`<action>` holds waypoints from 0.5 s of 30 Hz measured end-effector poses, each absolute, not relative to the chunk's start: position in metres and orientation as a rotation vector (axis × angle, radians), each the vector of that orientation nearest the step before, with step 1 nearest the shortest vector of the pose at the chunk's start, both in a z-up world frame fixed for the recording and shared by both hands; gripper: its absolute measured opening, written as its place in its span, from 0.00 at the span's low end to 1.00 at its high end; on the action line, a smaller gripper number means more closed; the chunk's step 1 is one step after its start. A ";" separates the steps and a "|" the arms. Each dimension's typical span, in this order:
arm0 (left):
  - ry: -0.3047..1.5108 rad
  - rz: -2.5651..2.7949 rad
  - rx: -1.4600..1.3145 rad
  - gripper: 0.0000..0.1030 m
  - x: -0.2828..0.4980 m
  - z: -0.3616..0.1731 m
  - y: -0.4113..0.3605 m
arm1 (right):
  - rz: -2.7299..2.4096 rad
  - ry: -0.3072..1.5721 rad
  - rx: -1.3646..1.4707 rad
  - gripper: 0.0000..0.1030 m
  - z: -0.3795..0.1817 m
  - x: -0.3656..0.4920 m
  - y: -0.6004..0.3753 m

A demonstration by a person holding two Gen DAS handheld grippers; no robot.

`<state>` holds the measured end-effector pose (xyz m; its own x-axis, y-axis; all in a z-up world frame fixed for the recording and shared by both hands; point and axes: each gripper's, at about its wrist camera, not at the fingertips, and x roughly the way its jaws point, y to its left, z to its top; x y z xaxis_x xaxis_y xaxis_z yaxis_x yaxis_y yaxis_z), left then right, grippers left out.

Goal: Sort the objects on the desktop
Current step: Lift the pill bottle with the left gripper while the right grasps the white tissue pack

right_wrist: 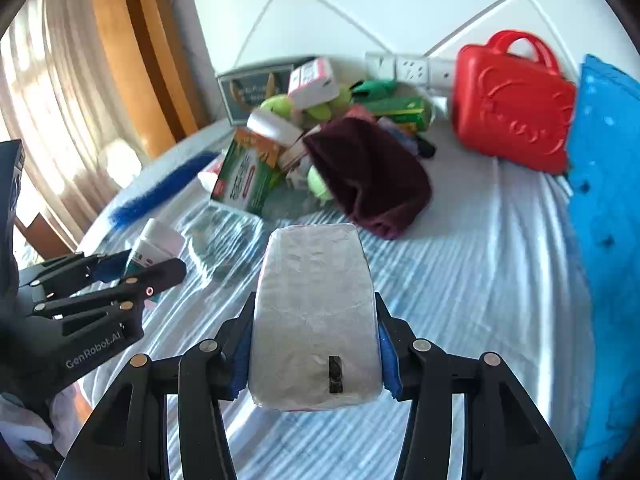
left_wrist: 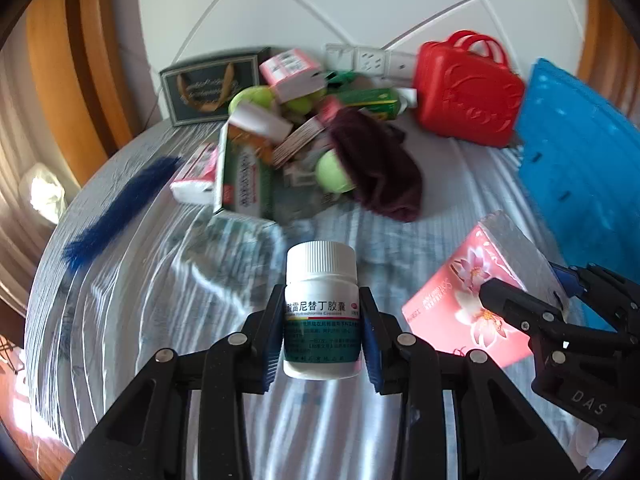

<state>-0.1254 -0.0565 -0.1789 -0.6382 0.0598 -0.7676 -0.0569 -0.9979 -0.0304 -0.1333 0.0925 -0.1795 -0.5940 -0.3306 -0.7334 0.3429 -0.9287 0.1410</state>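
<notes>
The left tongs pinch a white pill bottle by its sides, with the blue pads pressed on its green and white label. The bottle stands upright, its white cap on top, held up above the striped cloth on the worktop. The right tongs pinch a pink tissue pack by its two long sides. In the right wrist view its silver end faces the camera. In the left wrist view its pink side with flowers shows, near the right of the bottle.

Further back on the worktop lies a messy pile. A dark red cloth is draped over it, touching a green ball. A green box leans at the front of the pile, with a pink and white box just beside it on the left. More green balls and small boxes sit behind. A blue feather lies to the left, apart from the pile. A dark box with gold print stands at the back by the wall. A red toy case stands upright to the right of the pile, and a blue basket is at the far right edge.
</notes>
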 end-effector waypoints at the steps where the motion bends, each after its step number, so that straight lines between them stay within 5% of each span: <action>1: 0.001 2.779 -1.296 0.33 -0.121 -0.176 -0.050 | -2.519 0.020 1.142 0.49 -0.178 -0.130 0.095; 15: 0.140 2.664 -0.935 0.33 -0.089 -0.105 0.028 | -2.898 -0.069 0.864 0.49 -0.062 -0.069 0.168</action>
<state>-0.0894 0.0279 -0.1047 -0.7371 0.2602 -0.6237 -0.3240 -0.9460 -0.0117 -0.0692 0.1683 -0.0619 -0.8305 -0.1247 -0.5429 0.0986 -0.9921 0.0770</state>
